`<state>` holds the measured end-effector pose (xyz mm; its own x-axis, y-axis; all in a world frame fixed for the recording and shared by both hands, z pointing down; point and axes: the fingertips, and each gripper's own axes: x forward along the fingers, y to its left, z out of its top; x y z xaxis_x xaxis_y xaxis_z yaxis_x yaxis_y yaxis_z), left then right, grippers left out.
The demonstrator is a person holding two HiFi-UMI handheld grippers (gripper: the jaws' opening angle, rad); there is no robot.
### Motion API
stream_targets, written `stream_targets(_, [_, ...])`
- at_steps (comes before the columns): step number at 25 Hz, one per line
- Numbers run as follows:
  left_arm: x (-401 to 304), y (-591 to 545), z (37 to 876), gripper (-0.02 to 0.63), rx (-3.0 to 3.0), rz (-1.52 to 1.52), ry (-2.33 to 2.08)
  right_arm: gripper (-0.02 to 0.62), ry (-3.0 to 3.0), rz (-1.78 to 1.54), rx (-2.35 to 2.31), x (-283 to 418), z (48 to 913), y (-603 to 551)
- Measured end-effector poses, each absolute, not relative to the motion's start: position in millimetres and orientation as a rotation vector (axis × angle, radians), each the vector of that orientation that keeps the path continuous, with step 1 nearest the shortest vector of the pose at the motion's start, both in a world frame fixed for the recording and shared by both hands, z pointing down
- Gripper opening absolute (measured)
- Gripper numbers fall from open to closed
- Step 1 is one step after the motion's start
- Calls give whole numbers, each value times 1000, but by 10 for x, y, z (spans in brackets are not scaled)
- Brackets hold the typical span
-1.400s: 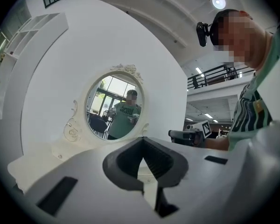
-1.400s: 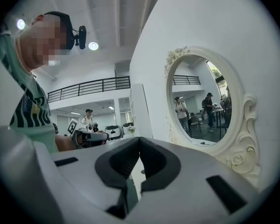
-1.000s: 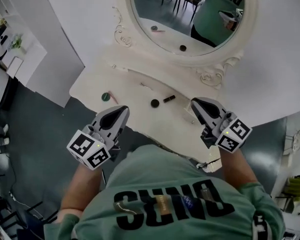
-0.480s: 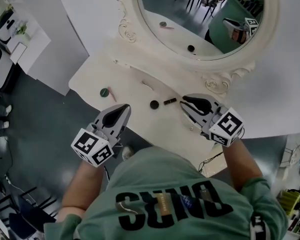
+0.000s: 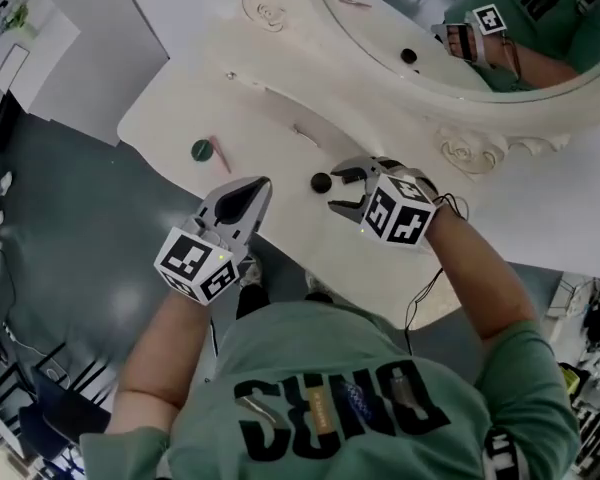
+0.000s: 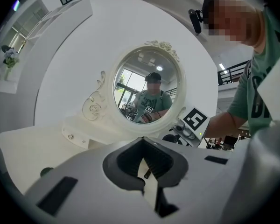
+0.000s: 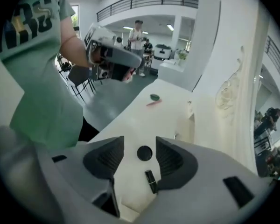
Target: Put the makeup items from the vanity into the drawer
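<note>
**Right claw opens over a dark tube on the table**

A small dark tube (image 7: 150, 181) lies flat on the white table (image 5: 170, 118). In the right gripper view it sits between the two jaws of the right claw (image 7: 140, 146), close to the jaw at that view's right. Whether it touches that jaw cannot be told. The jaws are spreading apart and their ribbed pads press on nothing. Just beyond their tips a black disc (image 7: 144, 153) rests on the table, roughly in line with the gap. In the head view the same black disc (image 5: 321, 182) lies just left of the right claw (image 5: 338, 190), which hides the tube from above.

Farther along the table, well apart from the disc, a green disc (image 5: 201, 150) and a thin pink stick (image 5: 220, 154) lie just beside each other near the left end (the right gripper view shows this pair too, small and far off).

The left claw (image 5: 262, 184) hangs over the table's front edge, between the green disc and the black one. Its jaws are pressed together at the tips with nothing between them (image 6: 143, 143).

Behind it all, the oval mirror (image 5: 380, 63) in its carved white frame reflects the person in a green shirt.
</note>
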<state>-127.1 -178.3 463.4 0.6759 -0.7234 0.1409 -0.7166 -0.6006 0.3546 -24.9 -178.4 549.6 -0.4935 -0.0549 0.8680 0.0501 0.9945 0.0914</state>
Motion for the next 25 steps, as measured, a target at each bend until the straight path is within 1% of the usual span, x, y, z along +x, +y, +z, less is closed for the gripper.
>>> stream_targets(4, [-1217,-1848,4995,8,2489,7,-1107,245,-1941,-136,-60,-251,6107,-1831])
stream_targets(10, [-1149,-1825,5364,8,2458,15,-1061,291,-1785,-109,-91,-210,6803,-1970])
stream_targets(13, [-1163,-1781,5469,8,2443,14,-1046,291,-1735,-85,-122,-183,7020,-1955])
stream_targets(15, [-1188,-1763,5508,8,2433,8,-1042,279,-1725,-55,-147,-182,7063,-1939])
stream_targets(16, [-1198,-1758,5524,8,2429,5,-1041,287,-1724,-42,-158,-181,7064,-1940])
stream_targets(18, [-1208,-1750,5557,8,2421,4,-1042,273,-1726,-28,-175,-179,7062,-1948])
stream_targets(20, [-1207,-1741,5577,8,2414,5,-1045,244,-1728,-31,-183,-179,7064,-1955])
stream_targets(25, [-1212,-1696,5478,8,2413,2,-1045,239,-1760,-69,-178,-245,6958,-1905])
